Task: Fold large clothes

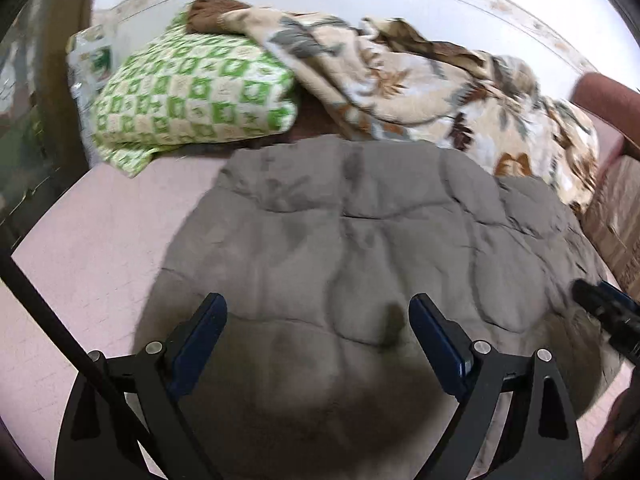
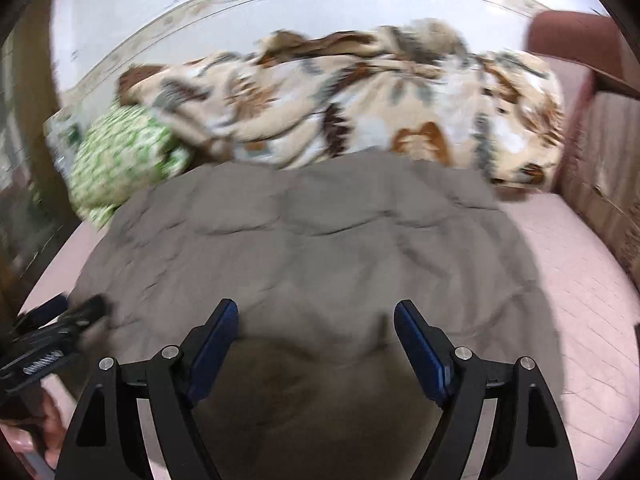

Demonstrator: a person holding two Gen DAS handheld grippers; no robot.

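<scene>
Grey quilted garment (image 1: 360, 240) lies spread on the pink bed (image 1: 88, 240), against the floral blanket (image 1: 400, 80). I've got my left gripper (image 1: 318, 312) and right gripper (image 2: 316, 316) above it, both wide, nothing gripped.

Garment (image 1: 360, 248): spread flat on the bed (image 1: 92, 240), across the middle, reaching its near edge.
Blanket (image 1: 420, 88): heaped along the bed's far edge, behind the garment (touching its far hem).
Pillow (image 1: 192, 96): far-left corner, partly under the blanket's left end.
Left tool (image 1: 318, 312): over the garment's near part.
Right tool (image 2: 316, 316): beside it, to its right.
</scene>
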